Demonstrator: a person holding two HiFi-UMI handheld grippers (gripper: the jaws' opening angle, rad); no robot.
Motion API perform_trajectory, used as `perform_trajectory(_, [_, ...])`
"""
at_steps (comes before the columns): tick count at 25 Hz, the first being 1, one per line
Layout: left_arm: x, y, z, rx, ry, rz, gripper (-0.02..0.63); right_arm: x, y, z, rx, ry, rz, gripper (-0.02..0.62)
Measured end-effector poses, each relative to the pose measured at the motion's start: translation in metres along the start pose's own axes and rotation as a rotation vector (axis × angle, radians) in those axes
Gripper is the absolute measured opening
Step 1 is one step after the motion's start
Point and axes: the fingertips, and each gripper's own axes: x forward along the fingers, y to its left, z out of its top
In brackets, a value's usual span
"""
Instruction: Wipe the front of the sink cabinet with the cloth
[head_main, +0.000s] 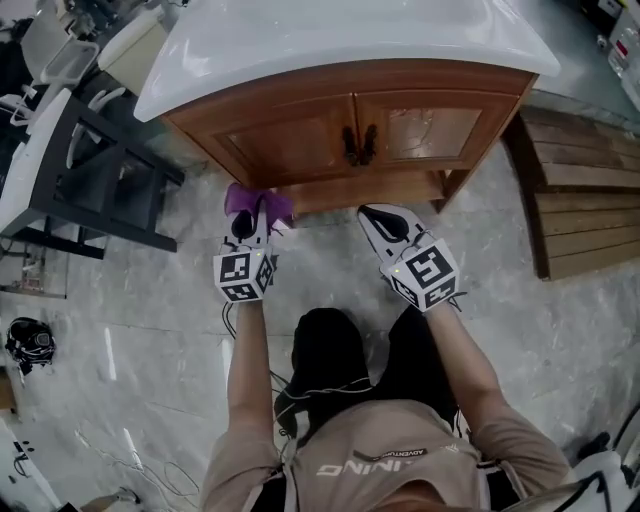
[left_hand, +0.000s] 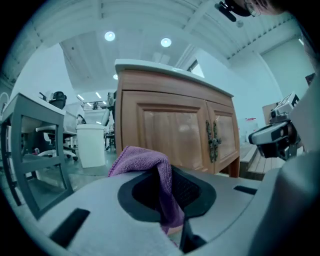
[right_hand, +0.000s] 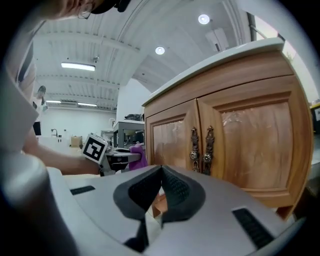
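Observation:
The wooden sink cabinet (head_main: 345, 135) has two doors, dark metal handles (head_main: 359, 145) at the middle, and a white top (head_main: 330, 35). A purple cloth (head_main: 256, 203) is pinched in my left gripper (head_main: 252, 222), low before the left door, a short way off the wood. In the left gripper view the purple cloth (left_hand: 150, 172) bunches over the shut jaws with the cabinet (left_hand: 170, 132) beyond. My right gripper (head_main: 385, 222) hangs below the right door, shut and empty. The right gripper view shows the handles (right_hand: 201, 149) ahead and the left gripper (right_hand: 122, 157) with the cloth (right_hand: 138, 155) at left.
A dark metal table frame (head_main: 95, 175) stands left of the cabinet, with a white bin (head_main: 130, 50) behind it. A wooden pallet (head_main: 585, 195) lies to the right. The floor is grey marble tile (head_main: 150, 330). The person's legs (head_main: 350, 350) are below the grippers.

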Motion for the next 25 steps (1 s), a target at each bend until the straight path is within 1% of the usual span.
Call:
perform_trajectory(4, [0.008,0.035,-0.019,0.028,0.004,0.036,0.037,0.011,0.014,-0.002,-0.033,0.010,0.029,0.011])
perform_trajectory(9, [0.024,0.063,-0.036,-0.006,0.015,0.086,0.037,0.017,0.014,-0.011,-0.045,0.044,0.033,0.011])
perform_trajectory(12, [0.033,0.074,-0.046,-0.015,0.029,0.101,0.037,0.016,0.010,-0.018,-0.041,0.060,0.023,0.011])
perform_trajectory(17, [0.042,0.077,-0.049,-0.001,-0.002,0.141,0.037,0.011,-0.001,-0.027,-0.037,0.075,-0.001,0.011])
perform_trajectory(21, [0.044,0.074,-0.048,-0.051,-0.017,0.174,0.037,0.010,-0.007,-0.030,-0.025,0.077,-0.017,0.011])
perform_trajectory(25, [0.050,0.055,-0.044,-0.069,-0.021,0.159,0.037,0.010,-0.005,-0.029,-0.016,0.073,-0.016,0.011])
